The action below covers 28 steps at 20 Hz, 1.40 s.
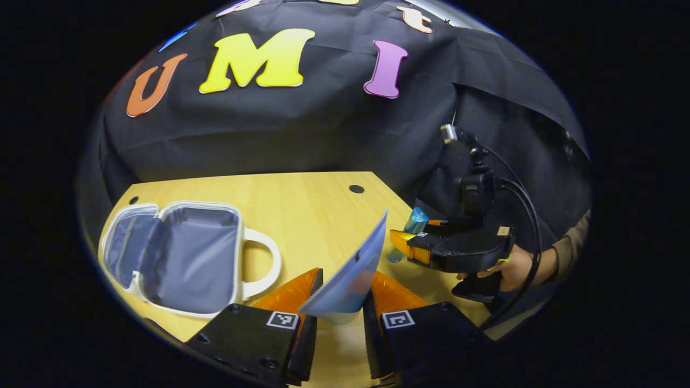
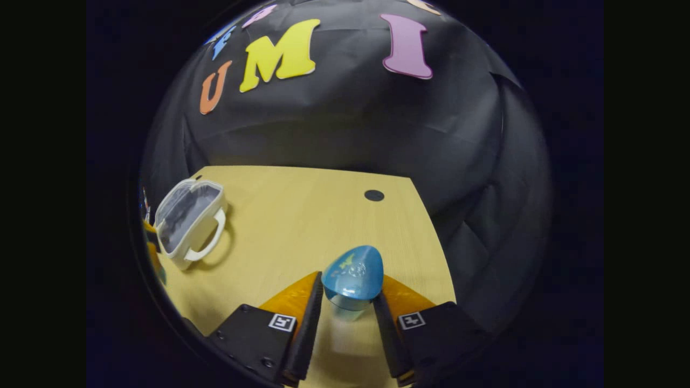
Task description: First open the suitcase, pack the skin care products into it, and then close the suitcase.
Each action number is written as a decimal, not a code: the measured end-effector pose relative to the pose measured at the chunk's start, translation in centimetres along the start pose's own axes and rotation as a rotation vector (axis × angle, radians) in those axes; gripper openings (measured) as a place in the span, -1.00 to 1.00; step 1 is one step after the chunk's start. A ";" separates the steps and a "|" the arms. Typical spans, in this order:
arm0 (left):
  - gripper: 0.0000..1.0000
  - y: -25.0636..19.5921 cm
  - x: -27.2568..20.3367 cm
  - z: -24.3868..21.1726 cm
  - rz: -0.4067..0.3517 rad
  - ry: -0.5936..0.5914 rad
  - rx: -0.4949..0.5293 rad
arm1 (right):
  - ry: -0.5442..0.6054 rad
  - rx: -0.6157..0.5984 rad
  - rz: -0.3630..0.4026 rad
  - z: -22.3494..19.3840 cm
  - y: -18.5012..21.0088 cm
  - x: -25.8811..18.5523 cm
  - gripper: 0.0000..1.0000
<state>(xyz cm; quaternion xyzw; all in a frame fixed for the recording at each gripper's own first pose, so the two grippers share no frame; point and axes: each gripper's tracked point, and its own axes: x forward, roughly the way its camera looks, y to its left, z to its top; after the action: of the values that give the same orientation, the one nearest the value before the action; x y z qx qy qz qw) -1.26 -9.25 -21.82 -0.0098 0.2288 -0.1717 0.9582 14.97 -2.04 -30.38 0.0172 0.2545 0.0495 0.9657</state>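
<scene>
Left claw (image 1: 340, 302) is closed on a flat pale-blue sachet (image 1: 350, 275) — both fingers press its sides, and it stands on edge, upper corner tipped toward the far side of the desk (image 1: 302, 199). Right claw (image 2: 347, 304) grips a clear bottle w/ a blue cap (image 2: 353, 272); the cap sits between the two fingers, bottle upright.

In the left gripper view the suitcase (image 1: 178, 253) — small, white-rimmed, grey lining — lies open on the desk's left part, both halves spread flat, white handle (image 1: 264, 264) pointing right. It sits well apart from the sachet. Same view shows the right claw (image 1: 409, 245) farther off at right, held by a hand (image 1: 512, 267) in a brown sleeve, the blue-capped bottle (image 1: 415, 223) at its tips.

In the right gripper view the suitcase (image 2: 188, 218) lies far left on the desk (image 2: 302, 215), open, well apart from the bottle. A dark round hole (image 2: 373, 195) marks the desk near its far edge.
</scene>
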 end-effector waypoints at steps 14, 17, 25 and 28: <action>-0.16 22.7 -2.5 -1.1 0.191 0.068 0.024 | 0.000 0.098 -0.139 -0.6 5.2 -8.4 -0.21; -0.16 24.4 -0.6 -3.5 0.206 0.157 0.030 | -0.005 0.093 -0.148 -0.7 7.9 -10.8 -0.22; -0.15 26.6 2.6 -9.4 0.227 0.391 -0.020 | 0.008 0.105 -0.159 -1.0 12.2 -13.3 -0.21; -0.16 27.6 2.8 -10.4 0.278 0.449 -0.012 | 0.028 0.101 -0.165 -1.1 12.4 -13.2 -0.21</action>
<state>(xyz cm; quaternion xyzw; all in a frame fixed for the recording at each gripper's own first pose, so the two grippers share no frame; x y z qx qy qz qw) 5.44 16.39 -35.00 0.0542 0.4357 -0.0349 0.8978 1.92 8.87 -24.14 0.0441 0.2706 -0.0431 0.9607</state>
